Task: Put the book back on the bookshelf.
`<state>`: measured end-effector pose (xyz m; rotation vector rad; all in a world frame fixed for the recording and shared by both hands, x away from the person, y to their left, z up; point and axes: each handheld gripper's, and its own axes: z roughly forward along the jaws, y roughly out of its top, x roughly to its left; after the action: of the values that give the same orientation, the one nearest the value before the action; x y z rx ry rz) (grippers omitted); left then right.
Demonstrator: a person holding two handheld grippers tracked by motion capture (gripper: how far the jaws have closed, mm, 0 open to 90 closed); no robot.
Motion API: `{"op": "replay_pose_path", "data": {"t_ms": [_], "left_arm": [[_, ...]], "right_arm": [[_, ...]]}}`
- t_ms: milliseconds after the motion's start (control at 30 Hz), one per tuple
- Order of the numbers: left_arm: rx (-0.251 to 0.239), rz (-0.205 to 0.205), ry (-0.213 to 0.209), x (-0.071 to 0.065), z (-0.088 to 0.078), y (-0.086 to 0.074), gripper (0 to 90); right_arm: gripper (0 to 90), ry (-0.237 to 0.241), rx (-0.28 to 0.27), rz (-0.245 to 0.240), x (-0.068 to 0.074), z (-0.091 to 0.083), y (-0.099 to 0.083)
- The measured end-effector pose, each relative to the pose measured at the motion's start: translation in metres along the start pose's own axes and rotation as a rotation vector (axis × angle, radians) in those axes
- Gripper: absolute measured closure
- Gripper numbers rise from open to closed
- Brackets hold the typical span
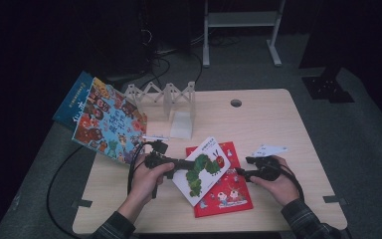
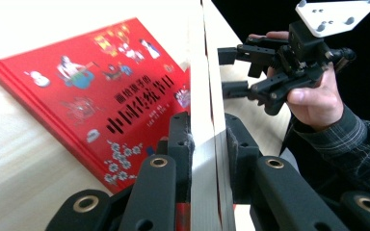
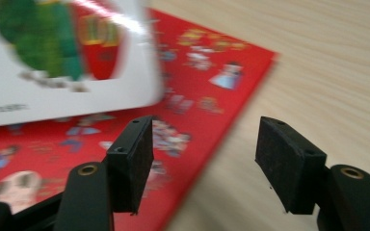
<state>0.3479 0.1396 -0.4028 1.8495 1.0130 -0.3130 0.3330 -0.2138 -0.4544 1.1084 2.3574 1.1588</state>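
Left gripper [image 1: 179, 164] has its jaws closed on the edge of the white caterpillar picture book [image 1: 203, 169], both pads pressing the cover (seen edge-on in the left gripper view [image 2: 207, 120]). The book is held tilted above the red picture book [image 1: 226, 191], which lies flat on the wooden table [image 1: 278, 124]. Right gripper [image 1: 242, 172] stands just right of the white book, jaws apart, nothing between its pads [image 3: 130, 159].

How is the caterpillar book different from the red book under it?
The caterpillar book has a white cover; the red book is red. The caterpillar book is clamped by the left tongs and tilted up; the red book lies flat on the table. Both are picture books.
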Motion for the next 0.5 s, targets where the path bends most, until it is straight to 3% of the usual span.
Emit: {"op": "replay_pose_path", "data": {"t_ms": [133, 267, 500], "left_arm": [[-0.005, 0.001, 0.007, 0.002, -0.003, 0.000, 76.2], [-0.013, 0.004, 0.013, 0.000, -0.005, 0.002, 76.2], [-0.038, 0.015, 0.035, 0.002, -0.016, 0.007, 76.2]], "right_arm": [[35.6, -0.075, -0.010, 0.058, -0.023, -0.005, -0.006], [35.3, -0.161, 0.016, 0.087, -0.045, -0.007, -0.013], [31.2, -0.269, 0.046, 0.146, -0.072, -0.005, -0.023]]}}
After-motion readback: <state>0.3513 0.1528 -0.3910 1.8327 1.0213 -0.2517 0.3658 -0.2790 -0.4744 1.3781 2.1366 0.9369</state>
